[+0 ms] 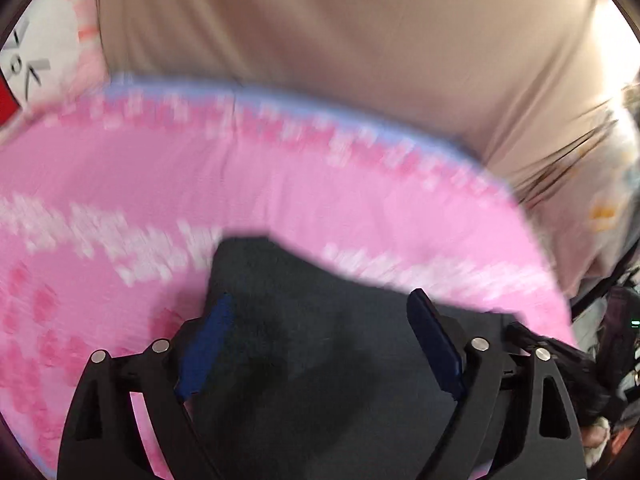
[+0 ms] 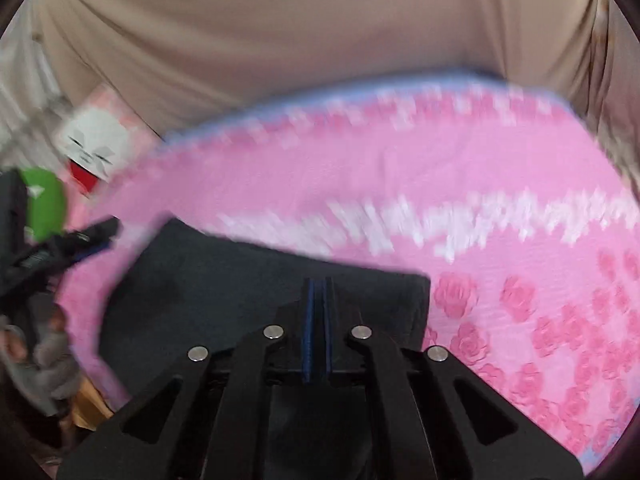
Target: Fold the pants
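Observation:
Dark pants (image 1: 304,344) lie on a pink rose-patterned bed cover (image 1: 120,184). In the left wrist view my left gripper (image 1: 320,300) is open, its blue pads spread wide just above the dark cloth, holding nothing. In the right wrist view my right gripper (image 2: 319,284) is shut, its blue pads pressed together over the pants (image 2: 224,280); whether cloth is pinched between them I cannot tell. The left gripper also shows at the left edge of the right wrist view (image 2: 96,236). Both views are blurred by motion.
A beige curtain or sheet (image 1: 340,20) hangs behind the bed cover (image 2: 500,184). A white cartoon-face pillow (image 2: 96,148) and a green object (image 2: 44,204) lie at the bed's far left. Dark clutter (image 1: 612,340) sits beyond the bed's right edge.

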### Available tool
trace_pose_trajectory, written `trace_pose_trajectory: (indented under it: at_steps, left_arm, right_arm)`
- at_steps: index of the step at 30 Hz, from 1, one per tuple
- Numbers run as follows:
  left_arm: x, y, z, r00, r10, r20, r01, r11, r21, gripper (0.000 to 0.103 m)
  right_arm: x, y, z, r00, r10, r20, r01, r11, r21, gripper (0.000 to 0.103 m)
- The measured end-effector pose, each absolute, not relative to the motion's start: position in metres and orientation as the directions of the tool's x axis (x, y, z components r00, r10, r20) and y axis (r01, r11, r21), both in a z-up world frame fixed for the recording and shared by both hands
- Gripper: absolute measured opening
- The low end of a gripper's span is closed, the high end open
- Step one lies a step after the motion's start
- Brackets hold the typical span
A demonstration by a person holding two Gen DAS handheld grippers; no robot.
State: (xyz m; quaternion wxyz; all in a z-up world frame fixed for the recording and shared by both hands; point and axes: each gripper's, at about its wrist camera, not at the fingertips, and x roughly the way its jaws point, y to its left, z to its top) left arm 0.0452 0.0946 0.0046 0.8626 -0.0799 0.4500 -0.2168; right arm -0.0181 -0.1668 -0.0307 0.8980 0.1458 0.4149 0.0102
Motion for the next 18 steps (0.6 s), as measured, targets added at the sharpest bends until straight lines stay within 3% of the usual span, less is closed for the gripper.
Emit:
trace_pose_trajectory:
  at_steps: [1,2,4,7,11,12,13,14,15,18]
  left_arm:
    - [0.058,0.091,-0.018,0.443,-0.425,-0.789,0.259,0.904,-0.341,0.075]
    - [0.063,0.091,-0.027,0.418,-0.416,-0.807,0.236,0.908,-0.346,0.074]
    - [0.057,0.093,-0.02,0.472,-0.416,-0.777,0.253,0.908,-0.333,0.075]
    - [0.06,0.097,-0.023,0.461,-0.421,-0.781,0.238,0.907,-0.348,0.076]
    - [0.048,0.116,-0.012,0.467,-0.477,-0.744,0.246,0.879,-0.409,0.076]
    - [0.041,0.123,-0.007,0.479,-0.483,-0.732,0.253,0.875,-0.412,0.076]
    - [0.036,0.126,-0.005,0.488,-0.488,-0.724,0.259,0.873,-0.414,0.078]
    - [0.034,0.125,-0.005,0.495,-0.487,-0.72,0.259,0.873,-0.412,0.079]
    - [0.032,0.127,-0.004,0.504,-0.48,-0.718,0.255,0.877,-0.407,0.079]
    - [0.031,0.123,-0.009,0.509,-0.447,-0.736,0.239,0.894,-0.378,0.079]
  right_arm:
    - [-0.018,-0.174,-0.027,0.656,0.173,-0.734,0.12,0.937,0.327,0.003]
    - [-0.02,-0.174,-0.02,0.654,0.181,-0.734,0.129,0.93,0.344,0.003]
    - [-0.032,-0.164,0.001,0.694,0.174,-0.698,0.086,0.943,0.321,0.007]
    - [-0.037,-0.156,-0.006,0.659,0.133,-0.74,0.082,0.966,0.246,0.007]
    - [-0.071,-0.167,-0.013,0.661,0.16,-0.733,0.136,0.935,0.326,0.012]
    - [-0.078,-0.171,-0.015,0.665,0.153,-0.731,0.148,0.933,0.329,0.032]
    - [-0.082,-0.174,-0.015,0.666,0.131,-0.734,0.165,0.934,0.316,0.059]
    - [-0.084,-0.174,-0.016,0.672,0.109,-0.733,0.171,0.94,0.297,0.064]
    - [-0.081,-0.174,-0.019,0.667,0.112,-0.737,0.163,0.943,0.291,0.063]
    - [-0.071,-0.166,-0.028,0.655,0.124,-0.746,0.132,0.953,0.274,0.024]
